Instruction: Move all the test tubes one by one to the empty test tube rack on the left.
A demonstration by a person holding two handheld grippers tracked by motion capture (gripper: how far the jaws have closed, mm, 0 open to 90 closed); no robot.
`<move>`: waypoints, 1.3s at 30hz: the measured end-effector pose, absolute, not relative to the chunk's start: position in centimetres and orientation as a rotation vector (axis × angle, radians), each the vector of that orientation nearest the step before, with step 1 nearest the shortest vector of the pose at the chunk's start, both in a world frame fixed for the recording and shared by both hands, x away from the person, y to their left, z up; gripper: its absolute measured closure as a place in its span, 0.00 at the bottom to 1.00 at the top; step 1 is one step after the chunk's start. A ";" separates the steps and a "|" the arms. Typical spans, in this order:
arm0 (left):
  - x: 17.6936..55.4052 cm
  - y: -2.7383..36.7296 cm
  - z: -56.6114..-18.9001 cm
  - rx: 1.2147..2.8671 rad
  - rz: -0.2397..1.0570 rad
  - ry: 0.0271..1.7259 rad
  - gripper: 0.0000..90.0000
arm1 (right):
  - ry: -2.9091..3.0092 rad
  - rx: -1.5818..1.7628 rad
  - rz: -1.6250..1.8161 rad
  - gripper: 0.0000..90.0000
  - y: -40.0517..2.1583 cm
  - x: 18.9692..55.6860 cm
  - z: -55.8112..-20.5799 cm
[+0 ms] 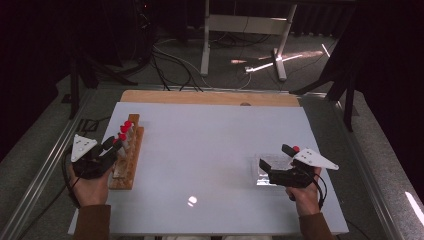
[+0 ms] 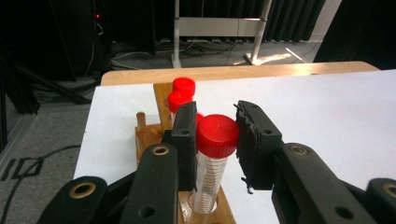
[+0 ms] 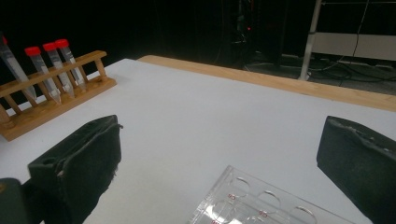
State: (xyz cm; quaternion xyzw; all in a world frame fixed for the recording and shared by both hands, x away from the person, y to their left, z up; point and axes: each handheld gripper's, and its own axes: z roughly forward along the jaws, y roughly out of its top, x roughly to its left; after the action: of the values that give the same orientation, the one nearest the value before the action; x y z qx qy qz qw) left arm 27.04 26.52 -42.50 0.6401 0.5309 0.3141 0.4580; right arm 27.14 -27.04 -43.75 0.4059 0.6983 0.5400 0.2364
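Between left claw [image 2: 217, 140] pads: red-capped tube [image 2: 211, 163].

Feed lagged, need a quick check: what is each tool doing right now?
Left tool: jaws around the red cap of a tube in the wooden rack; full grip cannot be told.
Right tool: open, holding nothing, above the clear tray.

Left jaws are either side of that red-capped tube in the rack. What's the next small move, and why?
Probably close the left gripper on the nearest tube. Its red cap sits between the jaws, against the left one, with a slight gap at the right one, and the tube stands in the wooden rack. The right gripper waits open over the clear plastic tray.
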 end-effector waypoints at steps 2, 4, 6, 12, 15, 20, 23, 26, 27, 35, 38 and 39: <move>27.1 26.6 -42.8 1.578 0.768 1.316 0.79 | 1.916 1.111 1.481 0.00 -27.0 27.1 -43.7; 27.1 26.6 -43.1 1.574 0.761 1.322 0.79 | 1.915 1.111 1.482 0.00 -27.0 27.1 -43.7; 27.2 26.6 -43.3 1.576 0.756 1.330 0.79 | 1.915 1.114 1.482 0.00 -27.0 27.2 -43.8; 27.4 26.6 -44.2 1.582 0.732 1.345 0.79 | 1.915 1.110 1.484 0.00 -27.1 27.1 -43.7; 27.6 26.7 -44.5 1.584 0.717 1.357 0.79 | 1.914 1.111 1.485 0.00 -27.1 27.2 -43.7; 27.5 26.8 -44.6 1.580 0.719 1.350 0.78 | 1.915 1.109 1.486 0.00 -27.1 27.2 -43.7; 27.5 26.8 -44.6 1.586 0.718 1.347 0.78 | 1.915 1.107 1.485 0.00 -27.1 27.1 -43.7; 27.5 26.8 -44.6 1.587 0.719 1.348 0.74 | 1.911 1.106 1.487 0.00 -27.1 27.1 -43.6; 27.5 26.8 -44.6 1.583 0.713 1.346 0.70 | 1.909 1.107 1.487 0.00 -27.2 27.1 -43.6; 27.3 26.5 -44.1 1.535 0.739 1.320 0.37 | 1.878 1.084 1.443 0.00 -27.3 26.9 -43.3; 27.2 26.0 -43.8 1.516 0.761 1.313 0.24 | 1.847 1.084 1.393 0.00 -27.8 26.9 -43.2; 27.2 25.9 -43.7 1.510 0.767 1.309 0.21 | 1.836 1.090 1.379 0.00 -28.0 27.0 -43.2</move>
State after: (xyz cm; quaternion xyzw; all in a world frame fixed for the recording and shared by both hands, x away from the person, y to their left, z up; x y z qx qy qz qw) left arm 27.17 25.88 -43.73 0.6190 0.5367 0.3143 0.4796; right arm 26.99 -28.00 -43.21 0.4096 0.6901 0.5184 0.2953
